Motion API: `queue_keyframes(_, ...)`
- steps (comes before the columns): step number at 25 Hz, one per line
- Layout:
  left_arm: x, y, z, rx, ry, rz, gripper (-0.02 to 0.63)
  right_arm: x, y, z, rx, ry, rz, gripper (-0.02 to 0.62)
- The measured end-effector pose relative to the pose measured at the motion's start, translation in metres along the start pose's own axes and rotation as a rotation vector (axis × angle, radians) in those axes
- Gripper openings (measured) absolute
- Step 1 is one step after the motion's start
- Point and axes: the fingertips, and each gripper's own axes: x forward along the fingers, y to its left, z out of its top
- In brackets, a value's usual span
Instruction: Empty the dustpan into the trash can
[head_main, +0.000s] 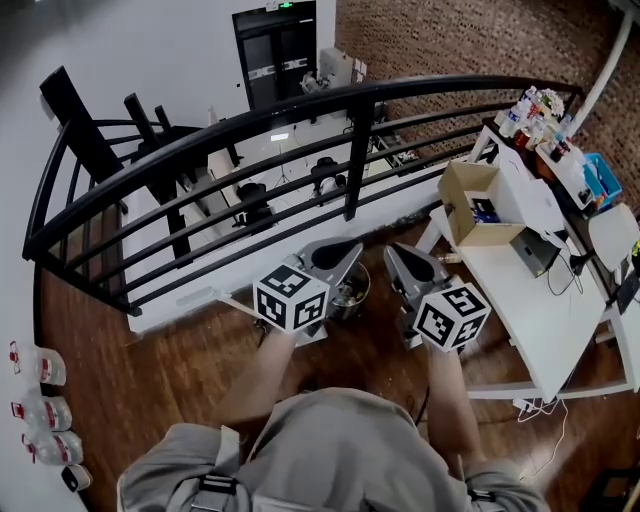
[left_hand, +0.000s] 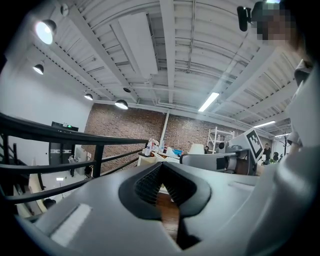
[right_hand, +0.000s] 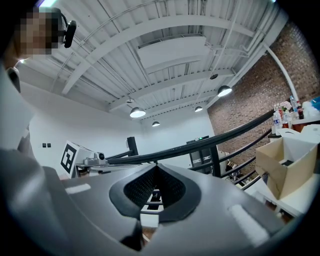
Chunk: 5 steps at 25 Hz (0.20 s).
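Observation:
In the head view both grippers are held side by side, level, pointing at the black railing. My left gripper (head_main: 340, 250) is shut with nothing in it, and its own view shows the jaws meeting at the tips (left_hand: 161, 164). My right gripper (head_main: 395, 250) also has its jaws closed tip to tip (right_hand: 157, 166) and holds nothing. A round shiny metal bin (head_main: 352, 290) stands on the wooden floor between and below the two grippers, partly hidden by the left one. No dustpan shows in any view.
The black curved railing (head_main: 300, 110) runs right in front of the grippers, with a drop to a lower floor behind it. At the right stands a white table (head_main: 540, 310) with an open cardboard box (head_main: 470, 200). Bottles (head_main: 40, 410) line the floor at the left.

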Motion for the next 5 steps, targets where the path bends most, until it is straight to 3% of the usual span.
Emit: queue_keyframes(5,0.0033,-0.0040,-0.0041,-0.002,0.009,-0.001,0.006,-0.0047,-0.0016,-0.0017,0.002,0.001,-0.001,-0.002)
